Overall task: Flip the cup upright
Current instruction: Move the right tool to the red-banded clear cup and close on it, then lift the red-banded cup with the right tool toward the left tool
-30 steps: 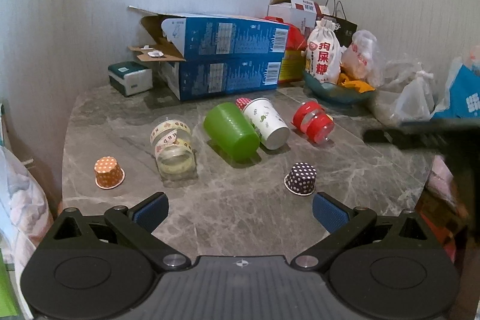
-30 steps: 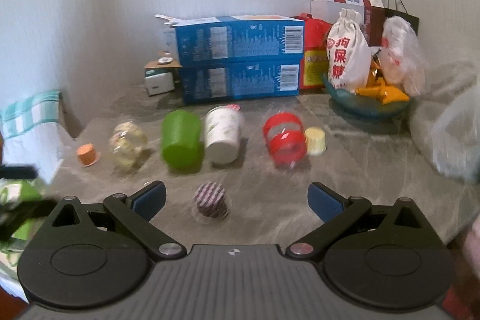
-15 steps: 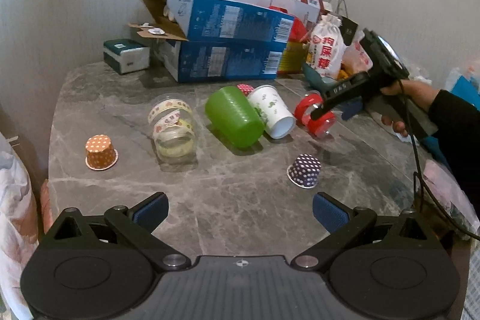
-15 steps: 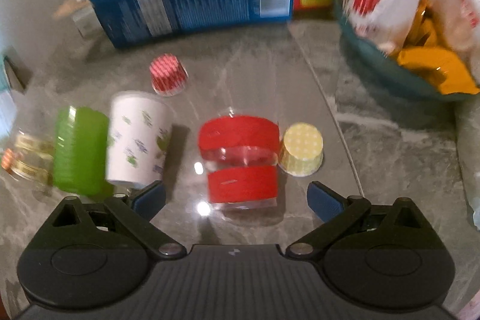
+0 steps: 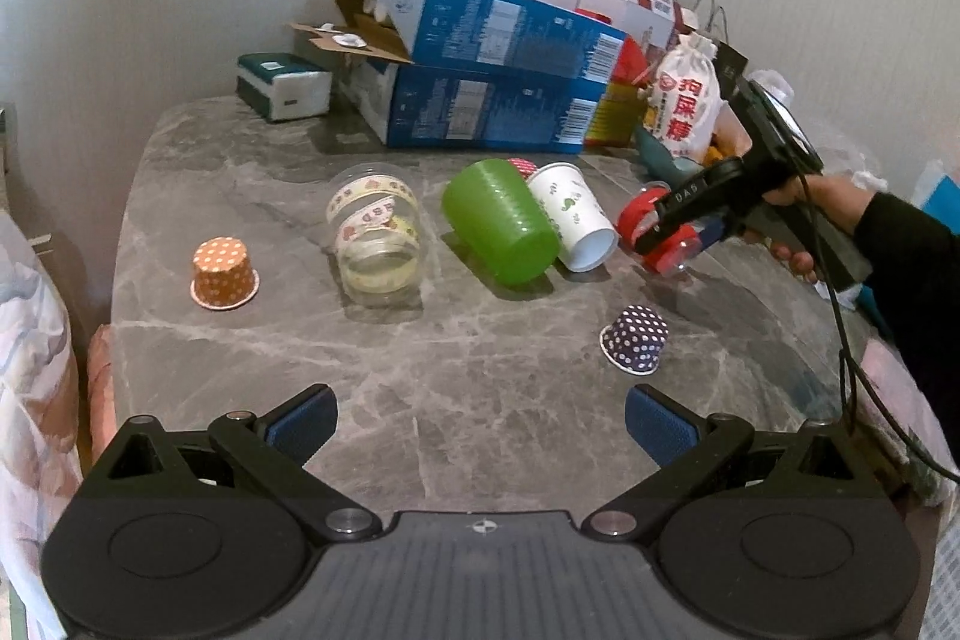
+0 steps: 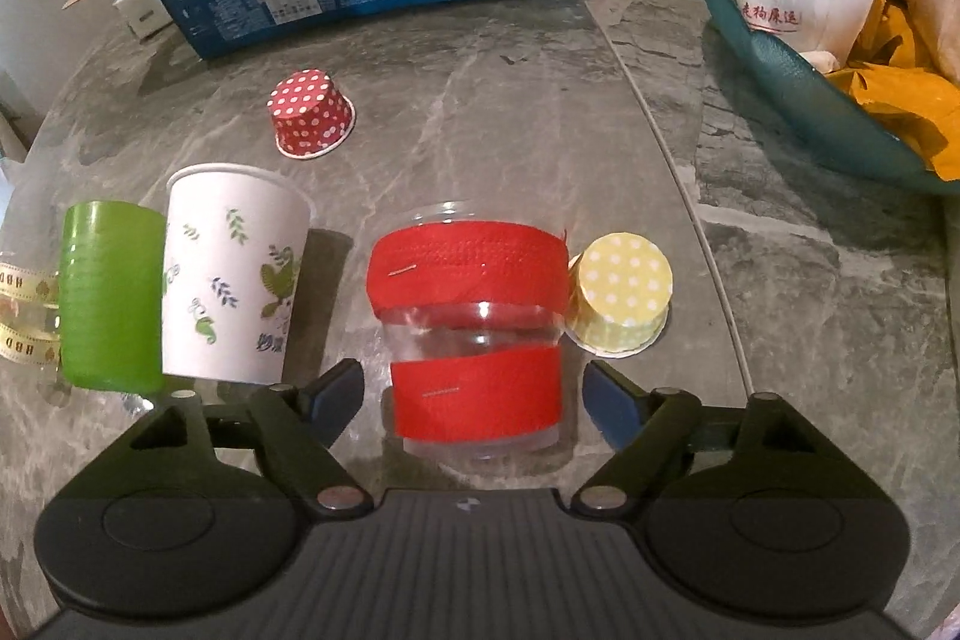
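**Item 1, target:** clear cup w/ red tape bands (image 6: 474, 340), lying on its side on the marble desk (image 6: 480, 100), toward the desk's right edge. Long axis runs roughly fore-aft along your right claw's line of sight: base end near the claw, rim end pointing to the far edge.

**Item 2, right gripper** (image 6: 474, 400): fingers spread wide, one either side of the cup's near end, gaps visible both sides, nothing held. In the left wrist view it sits right at the cup (image 5: 660, 232).

**Item 3, left gripper** (image 5: 477, 421): wide open, empty, hovering by the near edge, well apart from the target. Your right hand is the nearer one by far.

**Item 4, neighbours:**
- Yellow dotted cupcake cup (image 6: 621, 304), inverted, just beside or touching the target's right side; can't tell which.
- White leaf-print paper cup (image 6: 231, 280) and green cup (image 6: 111, 292), both on their sides, left of target.
- Red dotted cupcake cup (image 6: 309, 112), inverted, further back.

**Note:** the closing line crosses the cup's axis, so it looks square for a side pinch; likely you close, lift, then pitch the rim up. Watch the right finger vs. the yellow cup.
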